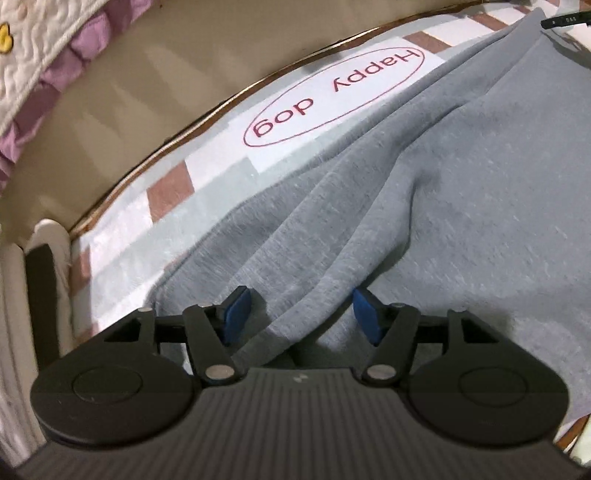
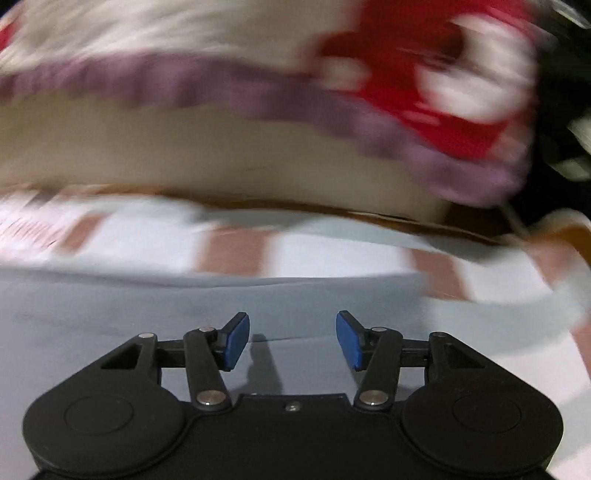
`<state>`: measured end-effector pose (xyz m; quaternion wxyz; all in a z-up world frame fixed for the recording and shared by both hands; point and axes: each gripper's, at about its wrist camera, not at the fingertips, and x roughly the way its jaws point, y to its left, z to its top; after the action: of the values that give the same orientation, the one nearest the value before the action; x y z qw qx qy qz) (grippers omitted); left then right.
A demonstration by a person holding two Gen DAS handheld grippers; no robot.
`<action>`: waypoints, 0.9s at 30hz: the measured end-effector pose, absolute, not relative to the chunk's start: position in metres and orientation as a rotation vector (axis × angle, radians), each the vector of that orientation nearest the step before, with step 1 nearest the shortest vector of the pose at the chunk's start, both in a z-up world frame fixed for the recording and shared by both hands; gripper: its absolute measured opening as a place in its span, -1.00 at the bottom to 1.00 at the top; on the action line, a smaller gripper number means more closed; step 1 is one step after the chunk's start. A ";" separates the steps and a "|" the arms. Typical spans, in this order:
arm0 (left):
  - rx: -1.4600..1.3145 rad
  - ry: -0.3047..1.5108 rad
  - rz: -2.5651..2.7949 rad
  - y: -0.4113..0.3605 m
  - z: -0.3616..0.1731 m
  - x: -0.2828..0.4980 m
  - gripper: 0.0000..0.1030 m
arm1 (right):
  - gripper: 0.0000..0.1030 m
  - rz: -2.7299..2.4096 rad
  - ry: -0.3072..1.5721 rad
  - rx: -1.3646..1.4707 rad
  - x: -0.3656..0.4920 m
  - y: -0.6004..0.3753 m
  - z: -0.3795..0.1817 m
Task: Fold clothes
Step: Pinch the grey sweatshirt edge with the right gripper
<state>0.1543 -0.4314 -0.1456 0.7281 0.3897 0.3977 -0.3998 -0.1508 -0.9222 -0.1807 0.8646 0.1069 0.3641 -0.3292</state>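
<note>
A grey sweatshirt-like garment (image 1: 443,192) lies spread over a checked blanket (image 1: 207,192) printed "Happy dog". In the left wrist view my left gripper (image 1: 301,314) is open, its blue pads on either side of a raised fold of the grey cloth (image 1: 306,295), not closed on it. In the right wrist view, which is motion-blurred, my right gripper (image 2: 292,339) is open and empty just above a flat part of the grey garment (image 2: 147,306), near its far edge.
A beige surface (image 1: 110,122) lies beyond the blanket's brown-piped edge, with a quilted cover with purple trim (image 1: 55,70) behind it. In the right wrist view the purple trim (image 2: 258,96) and a red-and-white item (image 2: 443,85) are blurred. A dark label (image 1: 565,18) shows top right.
</note>
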 end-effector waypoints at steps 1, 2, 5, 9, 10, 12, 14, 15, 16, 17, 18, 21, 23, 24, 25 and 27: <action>0.855 0.880 -0.885 -0.431 -0.149 0.156 0.19 | 0.18 -0.703 0.737 0.289 -0.164 -0.934 -0.186; 0.852 0.884 -0.889 -0.430 -0.152 0.157 -0.02 | 0.22 -0.714 0.718 0.342 -0.175 -0.945 -0.191; 0.933 0.814 -0.895 -0.437 -0.161 0.150 -0.84 | 0.32 -0.705 0.769 0.321 -0.184 -0.957 -0.211; 0.991 0.715 -0.847 -0.450 -0.158 0.141 -0.86 | 0.79 -0.704 0.770 0.079 -0.177 -0.941 -0.218; 0.990 0.697 -0.831 -0.453 -0.154 0.143 -0.86 | 0.79 -0.691 0.762 0.119 -0.178 -0.949 -0.218; 0.987 0.685 -0.812 -0.457 -0.148 0.148 -0.85 | 0.73 -0.676 0.735 0.197 -0.182 -0.966 -0.218; 0.996 0.694 -0.811 -0.461 -0.146 0.153 -0.85 | 0.01 -0.691 0.683 0.196 -0.184 -0.970 -0.218; 1.017 0.689 -0.809 -0.463 -0.148 0.153 -0.85 | -0.63 -0.688 0.682 0.183 -0.183 -0.970 -0.219; 1.033 0.682 -0.803 -0.465 -0.151 0.152 -0.85 | -0.77 -0.686 0.678 0.167 -0.183 -0.968 -0.218; 1.038 0.675 -0.793 -0.467 -0.152 0.150 -0.86 | -0.77 -0.684 0.675 0.151 -0.183 -0.966 -0.217; 1.033 0.666 -0.780 -0.468 -0.153 0.150 -0.86 | -0.80 -0.681 0.672 0.135 -0.182 -0.964 -0.217; 1.016 0.636 -0.739 -0.475 -0.153 0.150 -0.86 | -0.82 -0.704 0.643 0.132 -0.183 -0.964 -0.212; 1.009 0.614 -0.716 -0.480 -0.151 0.153 -0.86 | -0.82 -0.732 0.623 0.153 -0.185 -0.967 -0.211; 1.010 0.598 -0.706 -0.482 -0.151 0.156 -0.85 | -0.82 -0.741 0.621 0.153 -0.186 -0.968 -0.211; 1.015 0.585 -0.698 -0.484 -0.154 0.158 -0.85 | -0.82 -0.750 0.626 0.154 -0.186 -0.968 -0.212; 1.028 0.602 -0.696 -0.485 -0.166 0.164 -0.84 | -0.82 -0.768 0.634 0.158 -0.187 -0.968 -0.215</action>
<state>0.1643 -0.4847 -0.1658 0.7713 0.4744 0.2775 -0.3210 -0.1869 -0.9684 -0.2154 0.8756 0.0755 0.3039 -0.3678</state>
